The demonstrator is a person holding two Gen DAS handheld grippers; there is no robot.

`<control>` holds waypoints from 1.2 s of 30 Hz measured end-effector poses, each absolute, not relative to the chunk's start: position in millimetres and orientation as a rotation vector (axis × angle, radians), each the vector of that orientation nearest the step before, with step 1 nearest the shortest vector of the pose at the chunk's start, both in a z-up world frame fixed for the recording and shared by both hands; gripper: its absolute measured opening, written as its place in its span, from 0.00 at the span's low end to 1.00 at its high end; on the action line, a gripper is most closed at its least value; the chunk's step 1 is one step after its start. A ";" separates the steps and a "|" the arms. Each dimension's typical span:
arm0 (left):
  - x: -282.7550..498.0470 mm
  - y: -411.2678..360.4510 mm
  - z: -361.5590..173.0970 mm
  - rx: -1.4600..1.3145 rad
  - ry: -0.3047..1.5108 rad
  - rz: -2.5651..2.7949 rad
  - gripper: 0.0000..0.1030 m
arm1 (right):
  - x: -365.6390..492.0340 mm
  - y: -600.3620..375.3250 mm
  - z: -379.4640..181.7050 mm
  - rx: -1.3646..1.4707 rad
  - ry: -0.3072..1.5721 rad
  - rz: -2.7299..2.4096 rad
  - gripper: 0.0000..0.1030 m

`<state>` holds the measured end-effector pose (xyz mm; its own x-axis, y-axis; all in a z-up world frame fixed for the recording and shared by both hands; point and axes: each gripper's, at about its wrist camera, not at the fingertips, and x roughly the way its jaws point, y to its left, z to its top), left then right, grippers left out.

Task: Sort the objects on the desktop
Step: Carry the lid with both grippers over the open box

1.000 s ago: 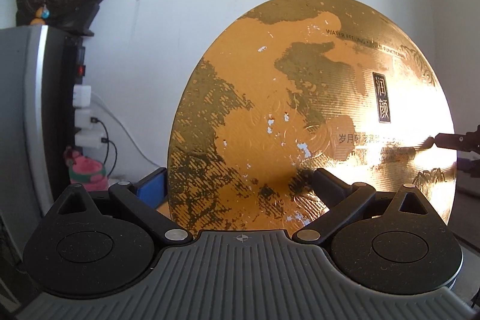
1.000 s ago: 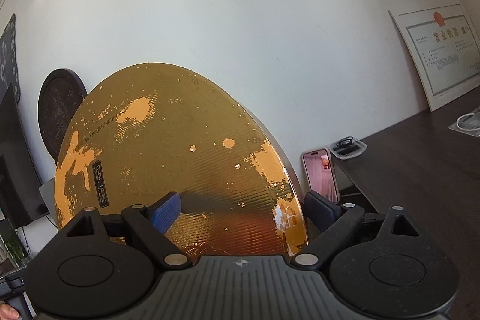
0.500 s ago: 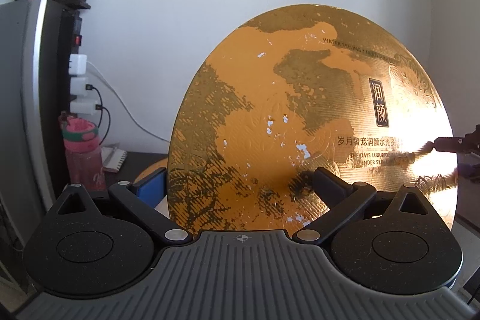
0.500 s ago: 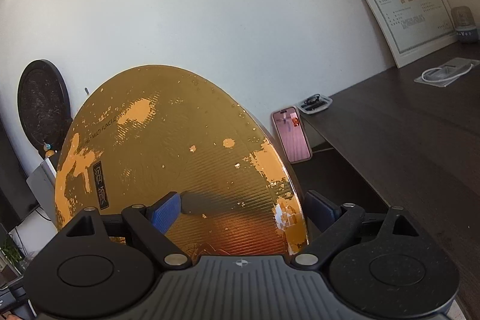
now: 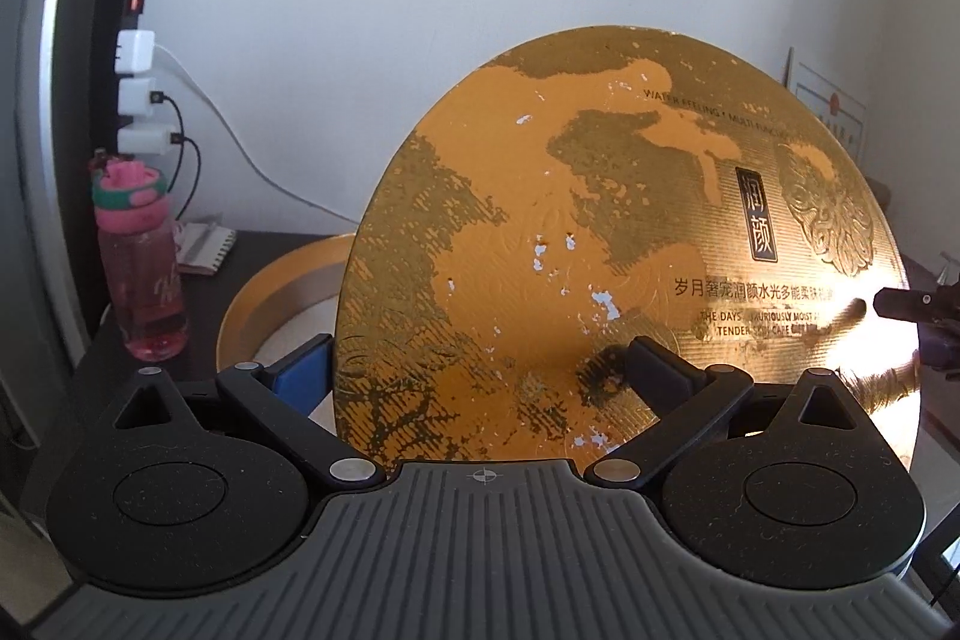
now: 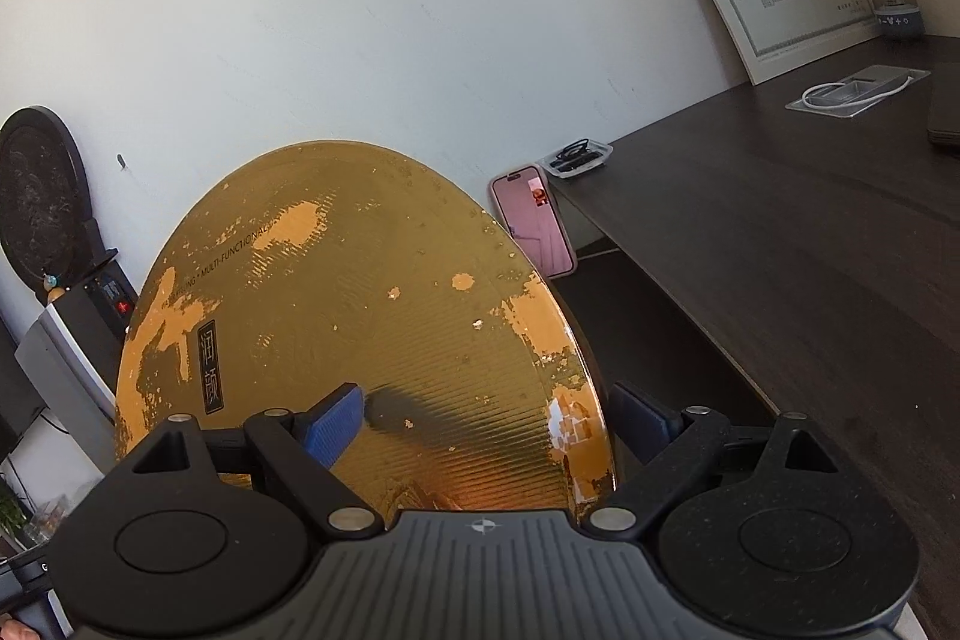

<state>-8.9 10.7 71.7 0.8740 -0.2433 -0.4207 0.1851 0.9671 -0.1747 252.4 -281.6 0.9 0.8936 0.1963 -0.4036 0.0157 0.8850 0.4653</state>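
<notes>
Left wrist view: left gripper [image 5: 480, 370] clamped on the gold lid [image 5: 630, 244], held upright on edge, print facing the camera. Behind it, the open round box [image 5: 282, 280] on the tabletop [image 5: 252, 244]; pink bottle [image 5: 141, 262] further left, notebook [image 5: 204, 247] just beyond.

Right wrist view: right gripper [image 6: 486, 424] gripping the same lid [image 6: 360, 328] by its rim, one pad on the face, one behind. Pink phone [image 6: 534, 220] propped against the wall beyond; dark tabletop [image 6: 810, 232] stretching right.

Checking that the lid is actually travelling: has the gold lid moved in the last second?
Yes. In the left wrist view, the gold lid has shifted right, away from the pink bottle, uncovering the round gold box base.
</notes>
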 end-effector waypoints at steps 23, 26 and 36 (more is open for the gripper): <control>67.0 15.0 50.5 -0.056 0.572 -0.084 0.97 | 298.7 -268.4 -56.7 0.542 0.658 0.101 0.88; 76.5 12.9 42.1 -0.034 0.591 -0.077 0.97 | 302.9 -268.9 -64.5 0.551 0.664 0.087 0.89; 88.2 3.3 40.8 0.064 0.550 -0.041 1.00 | 311.6 -267.7 -90.5 0.613 0.670 0.099 0.89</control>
